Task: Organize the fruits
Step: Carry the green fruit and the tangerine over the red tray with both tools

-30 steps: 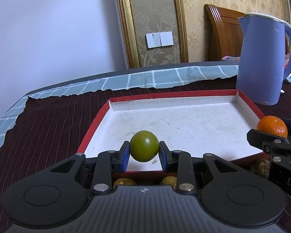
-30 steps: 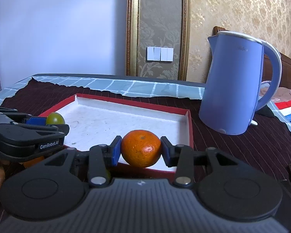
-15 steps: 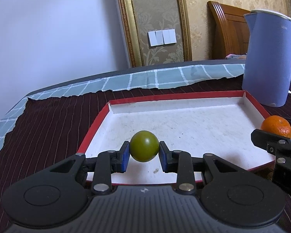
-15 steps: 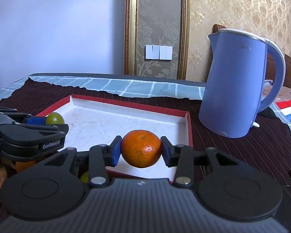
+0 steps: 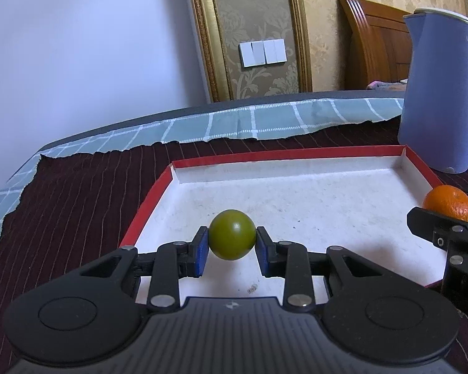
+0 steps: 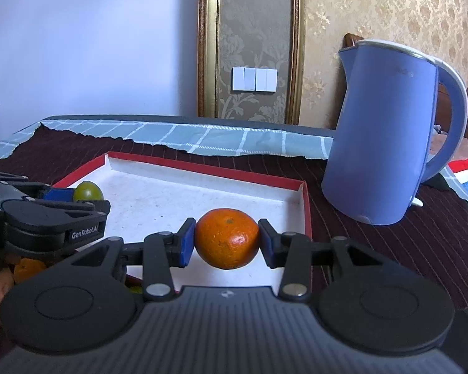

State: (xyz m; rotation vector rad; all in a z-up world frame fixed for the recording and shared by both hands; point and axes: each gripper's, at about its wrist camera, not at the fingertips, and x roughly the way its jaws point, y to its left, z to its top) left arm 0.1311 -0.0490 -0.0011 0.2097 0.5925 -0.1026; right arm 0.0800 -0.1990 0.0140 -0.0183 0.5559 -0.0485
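Note:
My left gripper (image 5: 232, 243) is shut on a round green fruit (image 5: 232, 233), held over the near left part of a shallow red-rimmed tray (image 5: 284, 155) with a white floor. My right gripper (image 6: 227, 243) is shut on an orange (image 6: 227, 238) above the tray's (image 6: 202, 168) near right part. In the left wrist view the orange (image 5: 449, 203) and the right gripper's finger show at the right edge. In the right wrist view the green fruit (image 6: 88, 190) and the left gripper sit at the left.
A tall blue kettle (image 6: 387, 137) stands right of the tray on the dark striped cloth (image 5: 71, 193). More orange fruit (image 6: 28, 266) lies low at the left, partly hidden behind the left gripper. A checked cloth edge (image 5: 234, 121) and the wall lie beyond.
Both grippers have moved forward over the tray with their fruit. The fruits seen below the left gripper a second ago are out of sight now.

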